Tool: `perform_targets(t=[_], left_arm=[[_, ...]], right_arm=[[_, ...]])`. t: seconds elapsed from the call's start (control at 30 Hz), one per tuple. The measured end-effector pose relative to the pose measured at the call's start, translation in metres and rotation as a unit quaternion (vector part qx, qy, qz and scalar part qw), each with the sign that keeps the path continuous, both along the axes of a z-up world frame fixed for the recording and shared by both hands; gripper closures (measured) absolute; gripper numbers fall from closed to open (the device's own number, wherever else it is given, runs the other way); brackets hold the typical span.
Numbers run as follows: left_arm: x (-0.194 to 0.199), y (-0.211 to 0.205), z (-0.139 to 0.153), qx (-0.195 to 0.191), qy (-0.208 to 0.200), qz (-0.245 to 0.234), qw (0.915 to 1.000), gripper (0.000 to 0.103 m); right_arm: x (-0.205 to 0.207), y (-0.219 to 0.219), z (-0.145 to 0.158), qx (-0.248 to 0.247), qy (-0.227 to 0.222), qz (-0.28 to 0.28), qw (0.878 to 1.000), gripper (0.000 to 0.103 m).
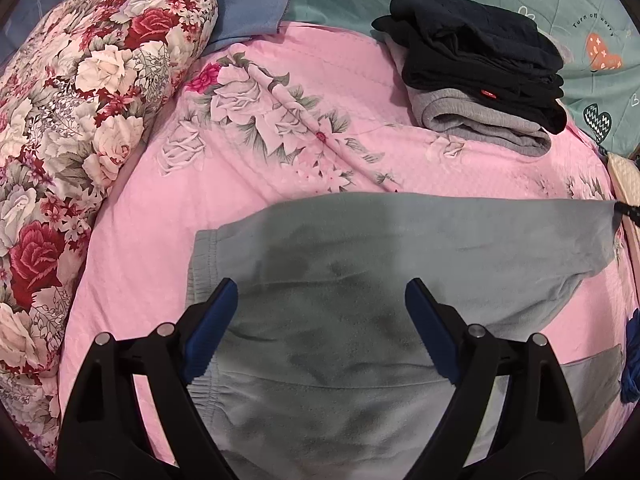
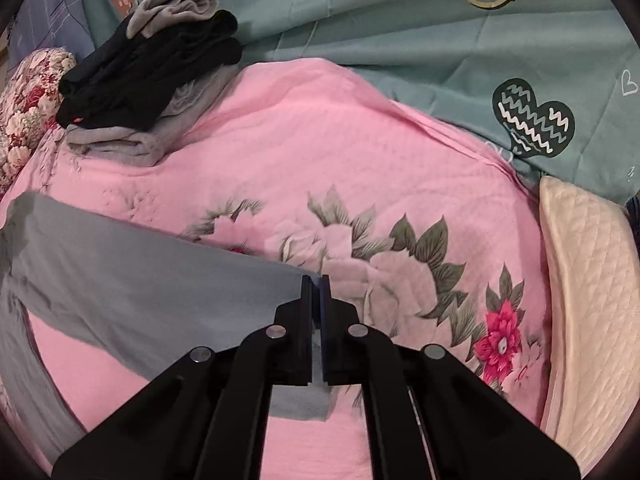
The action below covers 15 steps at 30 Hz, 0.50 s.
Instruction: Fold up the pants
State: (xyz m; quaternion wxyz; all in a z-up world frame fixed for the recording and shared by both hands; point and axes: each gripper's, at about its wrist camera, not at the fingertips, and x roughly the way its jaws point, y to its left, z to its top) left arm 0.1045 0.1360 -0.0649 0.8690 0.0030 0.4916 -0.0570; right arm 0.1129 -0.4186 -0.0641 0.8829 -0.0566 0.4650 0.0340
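Note:
Grey-green fleece pants (image 1: 340,280) lie on a pink floral bedspread (image 1: 280,152). One leg is lifted and stretched across toward the right. My left gripper (image 1: 322,292) hovers open over the waist part, its blue-padded fingers (image 1: 216,320) spread wide with nothing between them. In the right wrist view the same pants (image 2: 120,280) stretch to the left, and my right gripper (image 2: 315,284) is shut on the leg's end, holding it above the bedspread (image 2: 320,152). A tip of the right gripper shows at the far right edge of the left wrist view (image 1: 628,212).
A stack of folded black and grey clothes (image 1: 480,76) sits at the back of the bed, also in the right wrist view (image 2: 148,72). A floral pillow (image 1: 68,120) lies at the left. A teal quilt (image 2: 440,40) lies behind, a cream quilted piece (image 2: 588,300) at the right.

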Motion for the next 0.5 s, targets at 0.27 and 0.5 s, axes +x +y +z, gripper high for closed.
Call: perform_targets(t=[0.27, 0.5], left_arm=[[0.001, 0.007, -0.002, 0.005, 0.003, 0.012, 0.9999, 0.016], [-0.012, 0.033, 0.014, -0.012, -0.016, 0.037, 0.9991, 0.016]], right_arm=[[0.030, -0.010, -0.044, -0.024, 0.011, -0.071, 0.997, 0.071], [-0.028, 0.034, -0.017, 0.152, 0.017, 0.010, 0.988, 0.061]])
